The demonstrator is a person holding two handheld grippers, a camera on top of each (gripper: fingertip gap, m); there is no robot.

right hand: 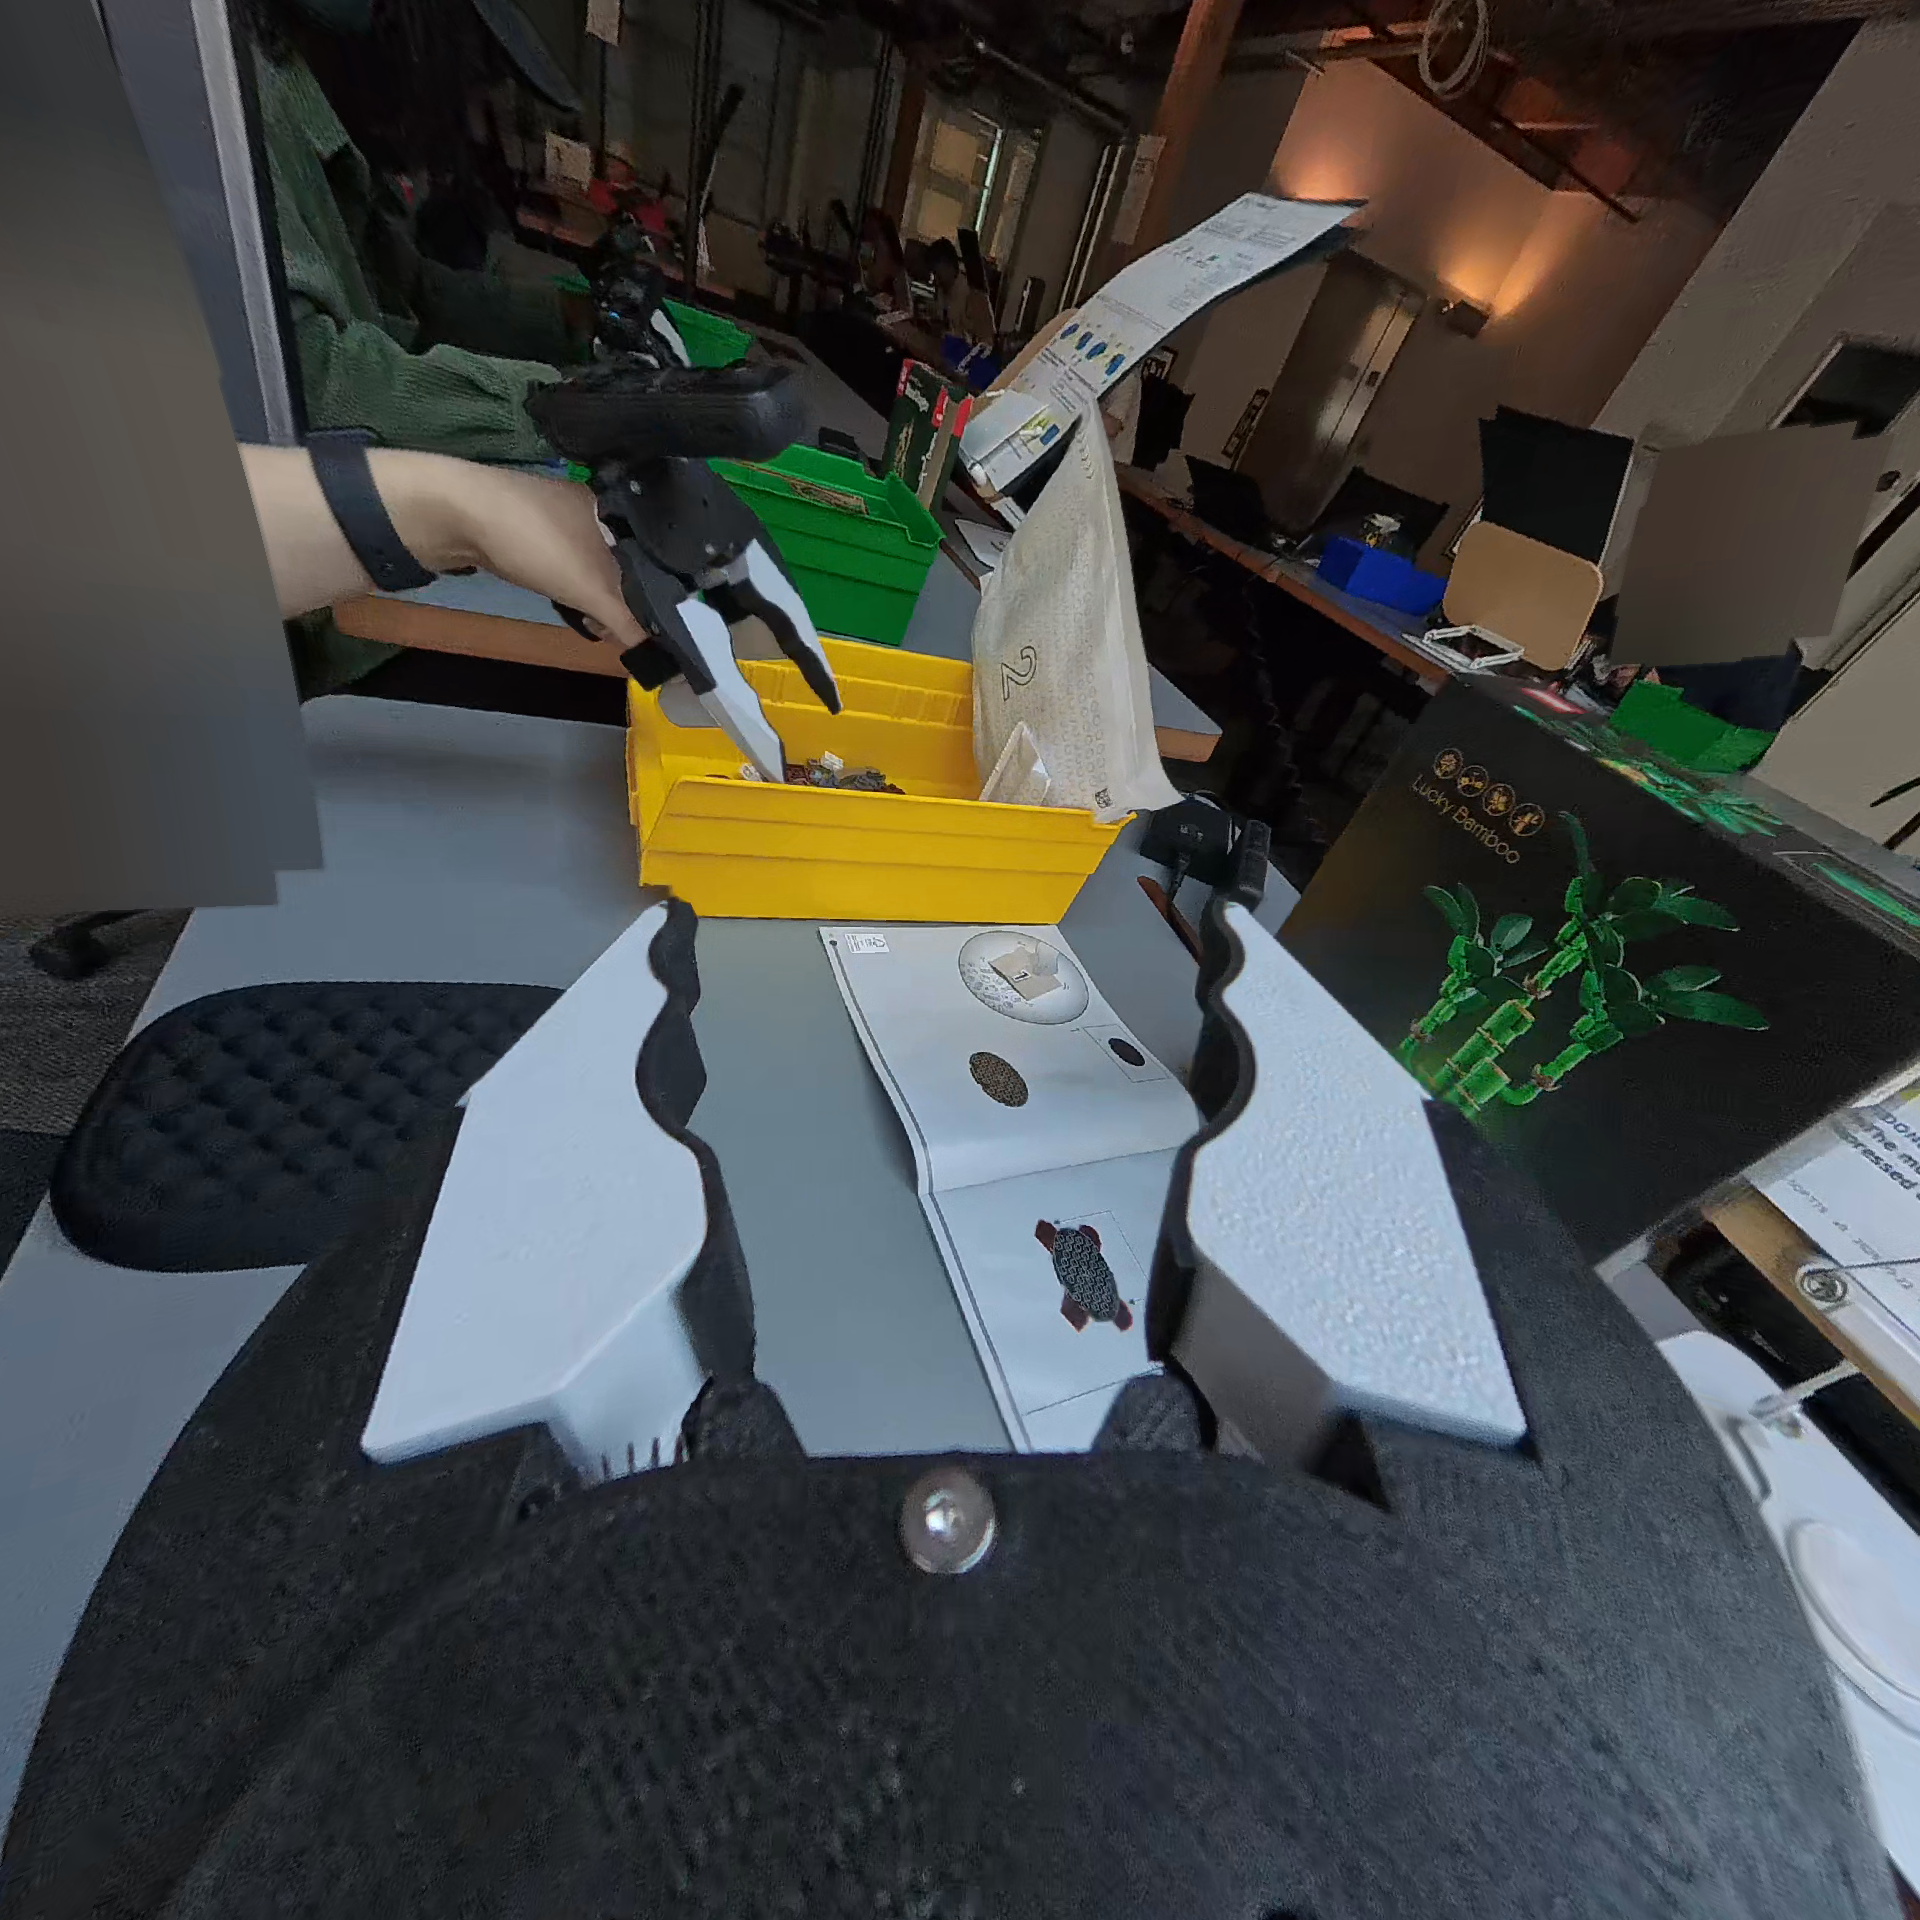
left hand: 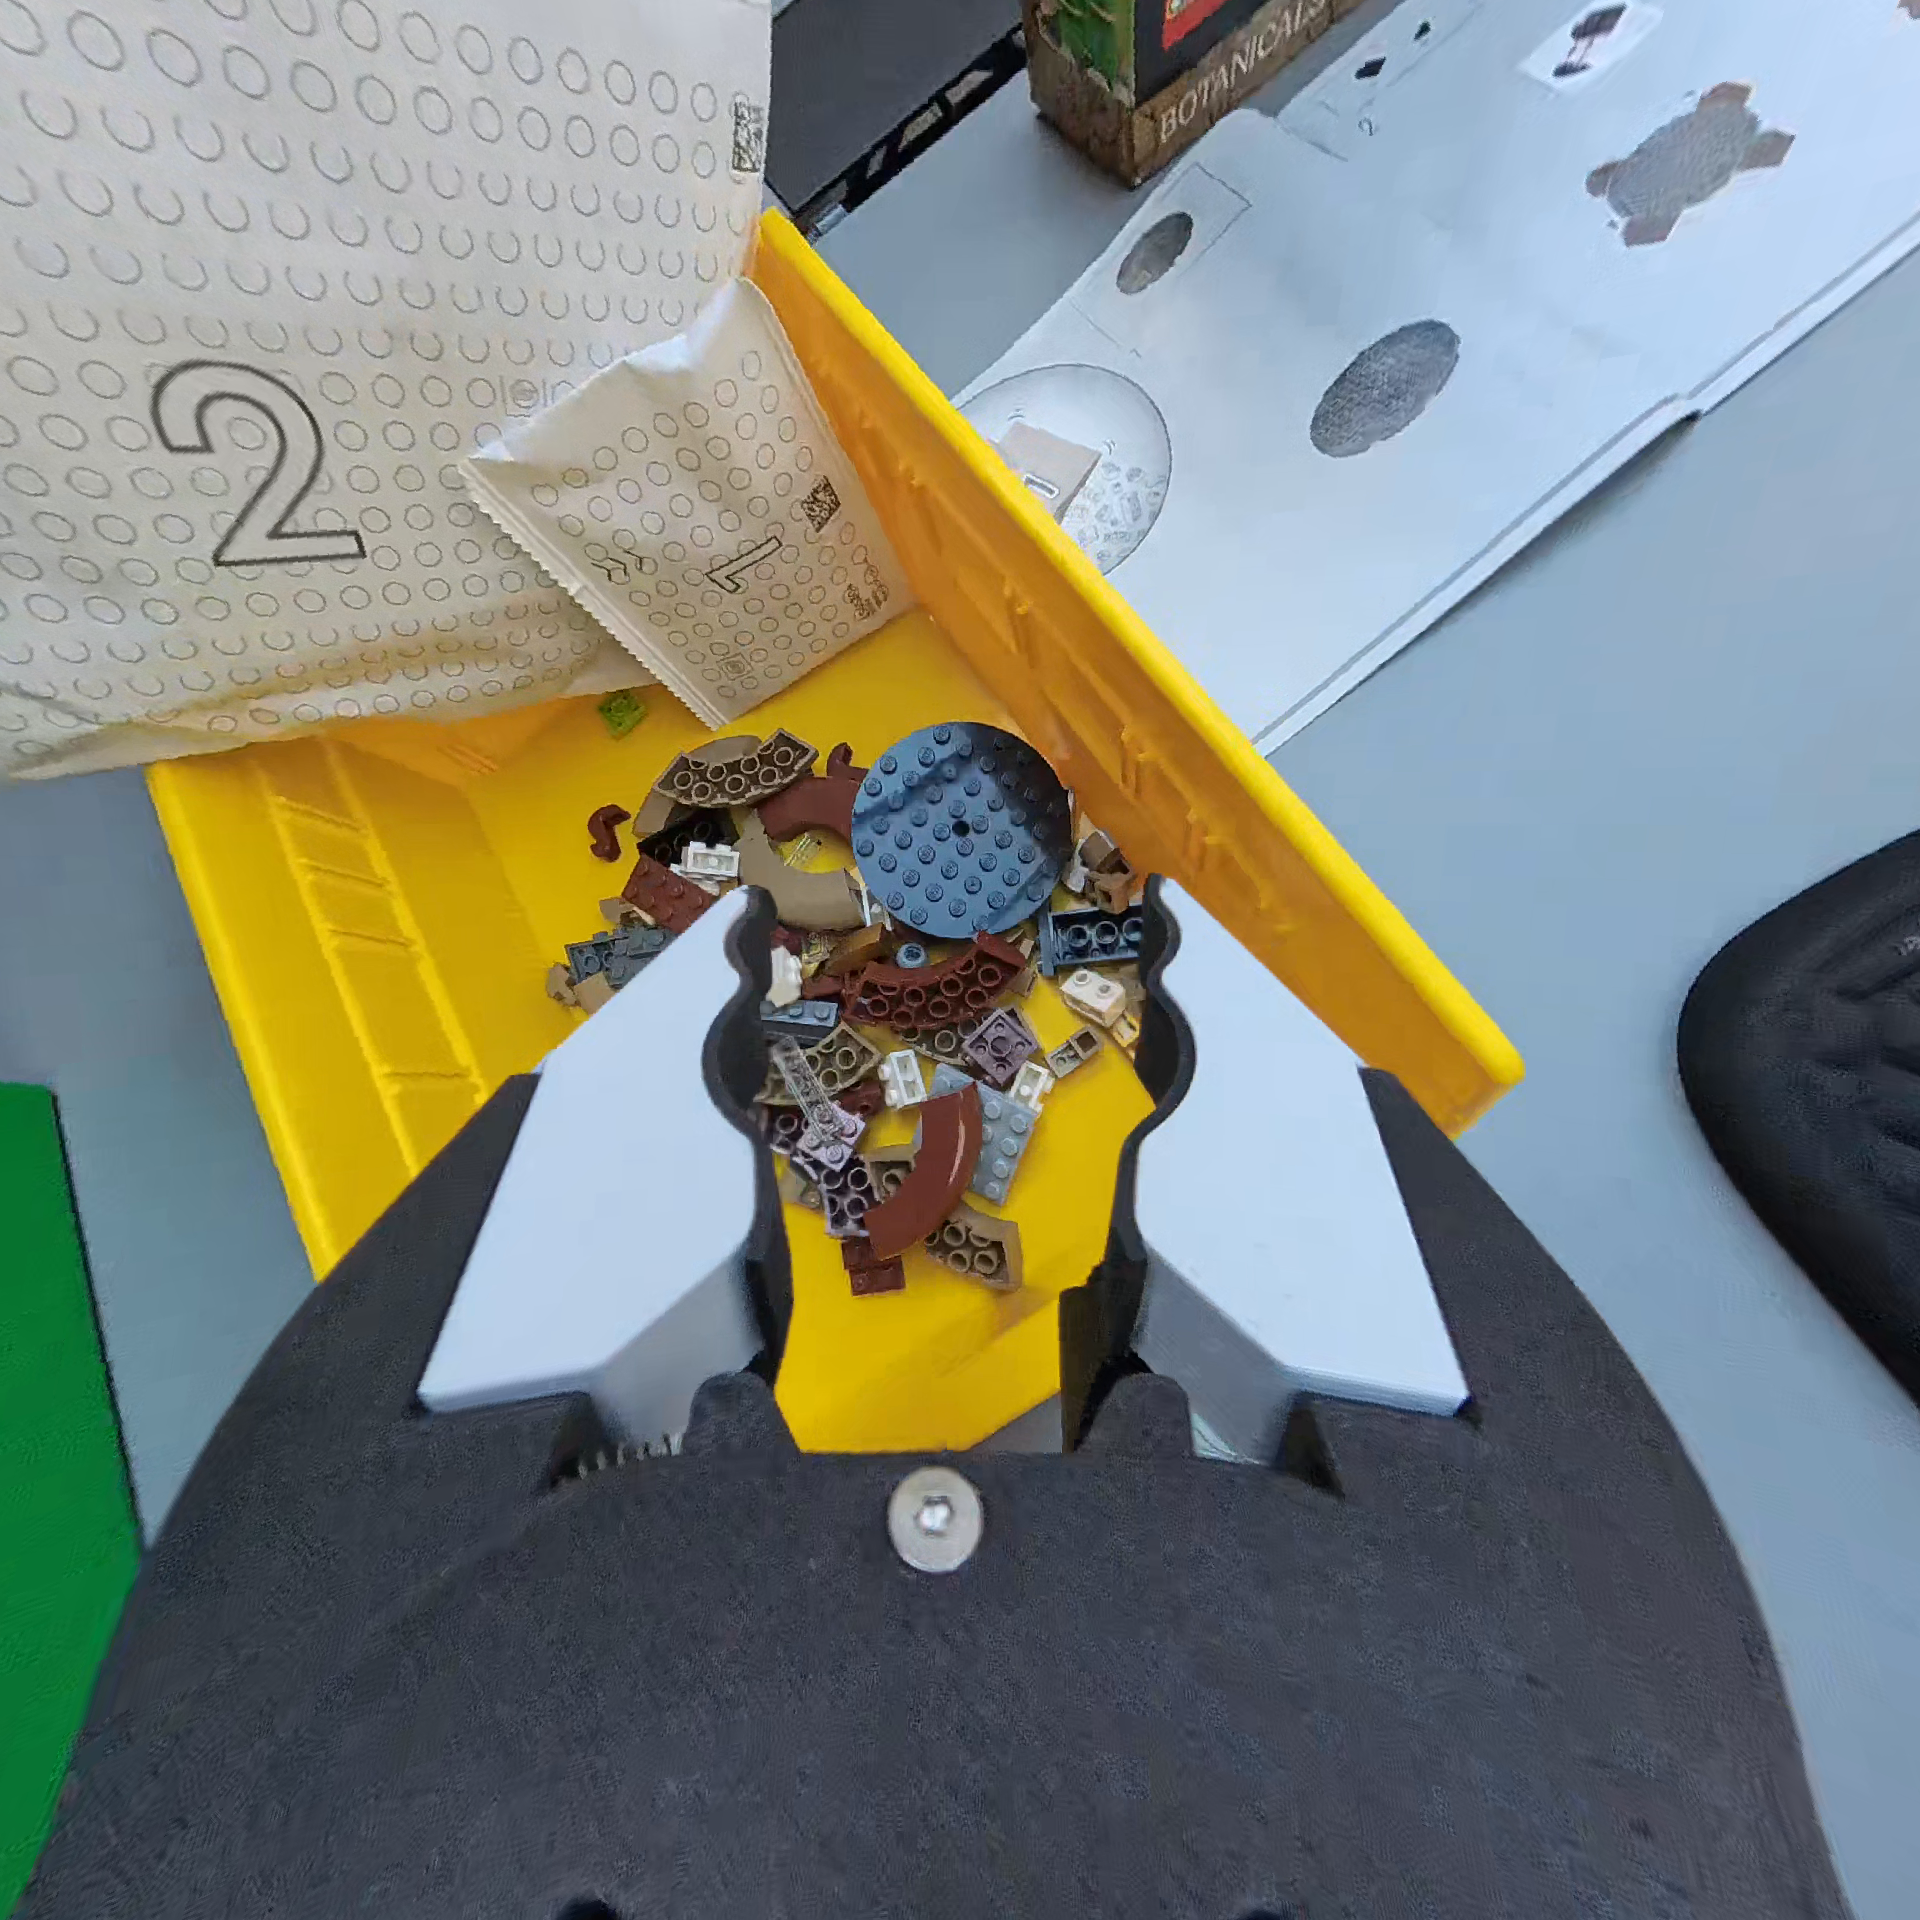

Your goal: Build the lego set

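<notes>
The left gripper hangs over the yellow bin, its fingers spread apart with nothing between them, tips lowered among the loose lego pieces. In the left wrist view the pile sits mid-bin: a round dark blue studded plate lies at 12 o'clock of the heap, and a brown curved piece at 6 o'clock. Two paper bags lean in the bin at 10 o'clock, the large bag behind the small bag.

The right gripper hovers above the grey surface, fingers wide apart and empty. The open instruction booklet lies just beyond them, the bin at 12 o'clock behind it, the dark set box at 2 o'clock, a black padded rest at 9 o'clock.
</notes>
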